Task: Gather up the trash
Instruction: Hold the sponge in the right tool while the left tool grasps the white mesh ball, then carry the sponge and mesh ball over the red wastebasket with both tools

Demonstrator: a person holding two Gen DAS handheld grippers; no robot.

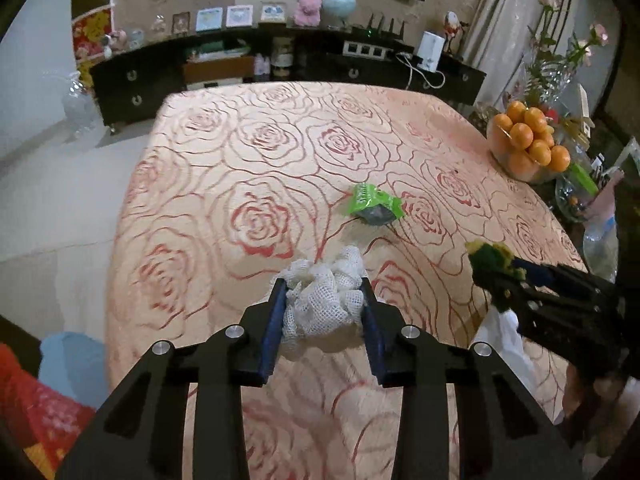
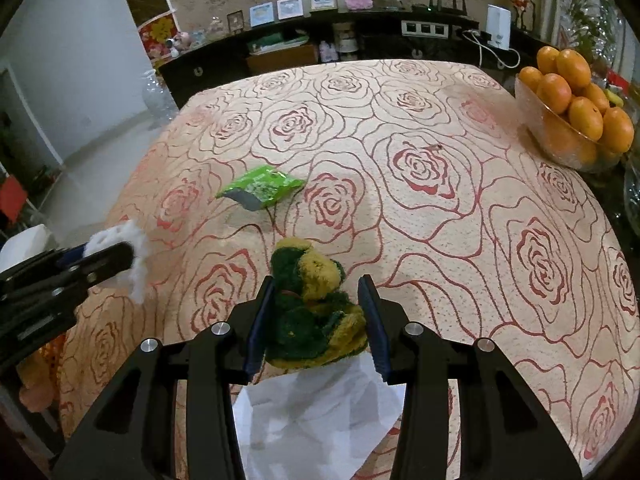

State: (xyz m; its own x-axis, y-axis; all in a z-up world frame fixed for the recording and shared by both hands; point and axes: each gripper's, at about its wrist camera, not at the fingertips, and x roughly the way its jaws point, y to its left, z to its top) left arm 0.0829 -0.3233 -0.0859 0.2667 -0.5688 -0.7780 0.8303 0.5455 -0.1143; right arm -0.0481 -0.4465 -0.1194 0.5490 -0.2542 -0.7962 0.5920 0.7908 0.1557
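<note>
My left gripper is shut on a crumpled white mesh wad and holds it above the rose-patterned tablecloth. My right gripper is shut on a green and yellow fuzzy scrubber, held over a white plastic bag lying at the table's near edge. A green snack wrapper lies on the cloth ahead of both grippers; it also shows in the right wrist view. The right gripper shows at the right of the left wrist view, and the left gripper at the left of the right wrist view.
A glass bowl of oranges stands at the table's far right corner, with vases and flowers behind it. A dark sideboard with frames and ornaments runs along the far wall. White floor lies to the left.
</note>
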